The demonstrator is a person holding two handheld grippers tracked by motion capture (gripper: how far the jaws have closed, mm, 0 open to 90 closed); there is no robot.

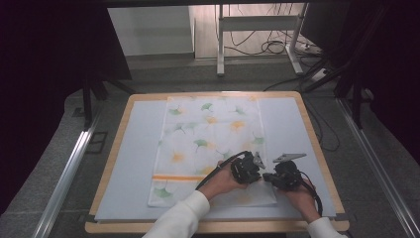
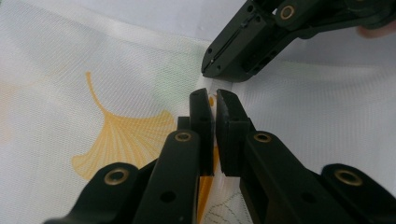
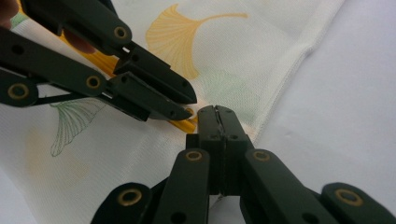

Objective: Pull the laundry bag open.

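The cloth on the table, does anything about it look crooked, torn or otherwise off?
Nothing stands out. The cloth lies flat and fairly square on the table, with no tear or stain visible. The one disturbed spot is near its right edge, where the left gripper and right gripper are both shut on a pinch of fabric.

Cloth point(image 1: 210, 144): white ground, printed with ginkgo-leaf motifs in yellow-orange and green; one orange stripe runs across it near the person's end. In the left gripper view a large yellow-orange leaf shows fine radiating veins. Left gripper point(image 1: 251, 166) and right gripper point(image 1: 281, 174): black, with brass-coloured rivets. Counter point(image 1: 138, 148): pale grey-blue surface, light wood edge. Sleeves point(image 1: 183, 218): white.
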